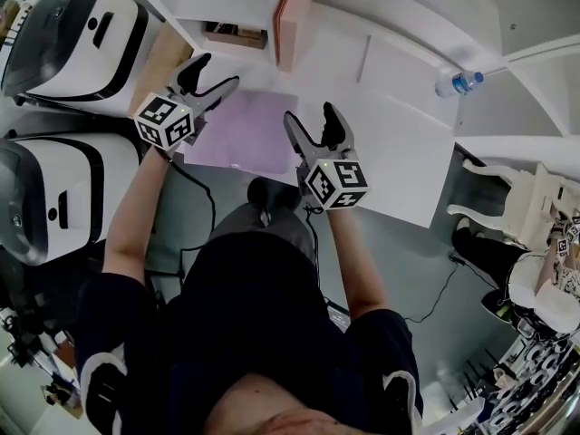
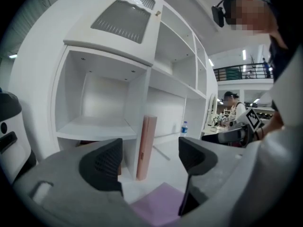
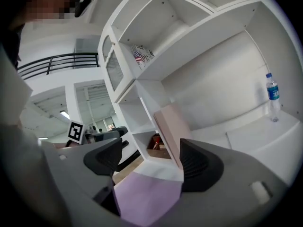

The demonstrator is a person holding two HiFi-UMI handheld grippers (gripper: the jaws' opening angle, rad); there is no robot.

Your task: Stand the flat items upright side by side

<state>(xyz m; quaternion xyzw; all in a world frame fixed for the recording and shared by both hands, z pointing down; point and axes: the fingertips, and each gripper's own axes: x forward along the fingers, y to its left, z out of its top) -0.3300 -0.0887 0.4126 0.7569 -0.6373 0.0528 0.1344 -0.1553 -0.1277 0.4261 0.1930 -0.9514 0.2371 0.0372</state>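
Observation:
A salmon-pink flat item (image 1: 288, 16) stands upright on the white table (image 1: 399, 161), against a shelf divider. A lilac flat item (image 1: 245, 132) lies flat on the table in front of it. My left gripper (image 1: 207, 78) hovers over the lilac item's far left corner, open, with nothing between its fingers. My right gripper (image 1: 313, 125) is at the lilac item's right edge, also open and empty. In the left gripper view the pink item (image 2: 147, 145) rises ahead and the lilac item (image 2: 161, 205) lies below. In the right gripper view the pink item (image 3: 171, 126) and the lilac item (image 3: 144, 197) show between the jaws.
A water bottle (image 1: 458, 82) stands at the table's back right. Two white machines (image 1: 72, 34) sit at the left. A low shelf compartment holds brownish things (image 1: 236, 33). White shelf uprights (image 2: 137, 122) rise behind the table. A white chair (image 1: 517, 198) stands to the right.

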